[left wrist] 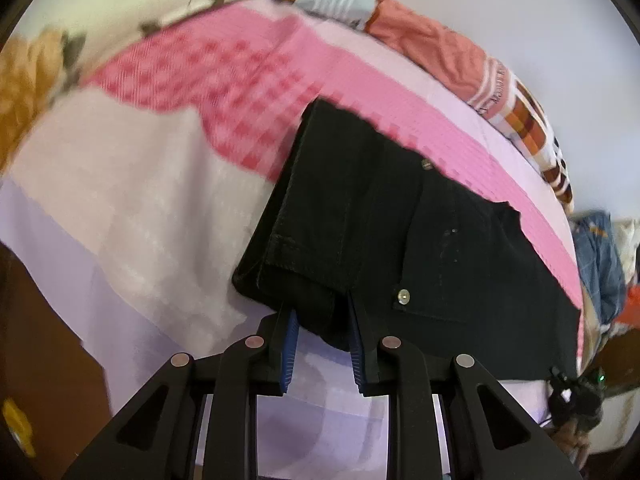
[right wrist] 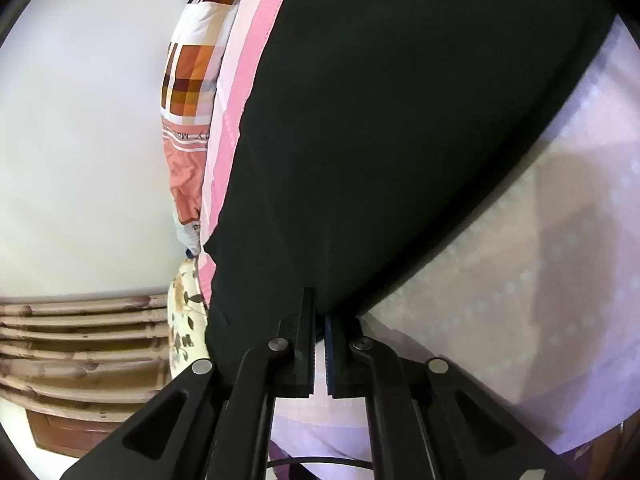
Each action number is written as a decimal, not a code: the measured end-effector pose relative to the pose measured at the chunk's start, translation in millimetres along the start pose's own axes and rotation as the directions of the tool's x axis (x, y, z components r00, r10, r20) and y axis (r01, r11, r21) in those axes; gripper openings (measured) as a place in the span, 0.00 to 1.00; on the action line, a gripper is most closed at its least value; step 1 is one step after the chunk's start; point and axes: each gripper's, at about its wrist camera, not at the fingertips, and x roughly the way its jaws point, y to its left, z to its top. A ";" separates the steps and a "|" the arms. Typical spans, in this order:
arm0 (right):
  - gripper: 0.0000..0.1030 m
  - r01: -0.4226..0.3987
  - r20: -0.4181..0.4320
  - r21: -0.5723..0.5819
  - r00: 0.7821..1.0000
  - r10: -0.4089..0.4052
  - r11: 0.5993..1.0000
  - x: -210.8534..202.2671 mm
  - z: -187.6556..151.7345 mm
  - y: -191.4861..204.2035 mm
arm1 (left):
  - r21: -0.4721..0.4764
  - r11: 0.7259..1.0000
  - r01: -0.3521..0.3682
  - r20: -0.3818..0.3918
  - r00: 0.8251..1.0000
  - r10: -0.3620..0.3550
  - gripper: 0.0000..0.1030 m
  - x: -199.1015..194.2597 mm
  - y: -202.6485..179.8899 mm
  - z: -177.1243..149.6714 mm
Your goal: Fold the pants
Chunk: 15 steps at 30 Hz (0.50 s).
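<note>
Black pants [left wrist: 384, 240], folded, ahead of both grippers on bed [left wrist: 120, 208]; bare bedding left of left gripper [left wrist: 322, 322]. Left gripper: partly spread, hem corner between fingers. Right gripper [right wrist: 319, 320]: nearly closed, pinching pants edge.

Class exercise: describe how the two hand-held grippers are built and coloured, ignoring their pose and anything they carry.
Both look alike. The left hand-held gripper and the right hand-held gripper each have matte black angular linkage arms with triangular cut-outs, joined by round silver pivot pins. Their fingers carry blue ribbed pads on the inner faces. A thin black cable runs beneath the right one. No sleeves or lettering show.
</note>
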 end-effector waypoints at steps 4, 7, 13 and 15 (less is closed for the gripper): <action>0.07 -0.012 -0.013 0.014 1.000 0.013 1.000 0.7 1.6 0.1 | 0.026 1.000 -0.001 0.030 1.000 0.000 0.23 0.6 -0.3 -3.6; 0.11 -0.012 -0.088 0.052 0.996 0.017 0.999 -0.2 2.1 -0.2 | 0.073 0.997 -0.030 0.042 0.999 0.027 0.24 2.5 -6.0 -5.9; 0.18 -0.094 -0.266 -0.264 0.964 0.022 0.960 -2.2 -21.6 84.3 | 0.102 0.994 -0.033 0.051 0.998 0.028 0.37 -6.9 -7.2 -4.8; 0.23 -0.084 -0.238 -0.437 0.971 -0.025 0.896 6.3 -23.4 125.1 | 0.108 0.992 -0.073 0.083 0.995 0.064 0.48 -14.2 -8.3 -5.3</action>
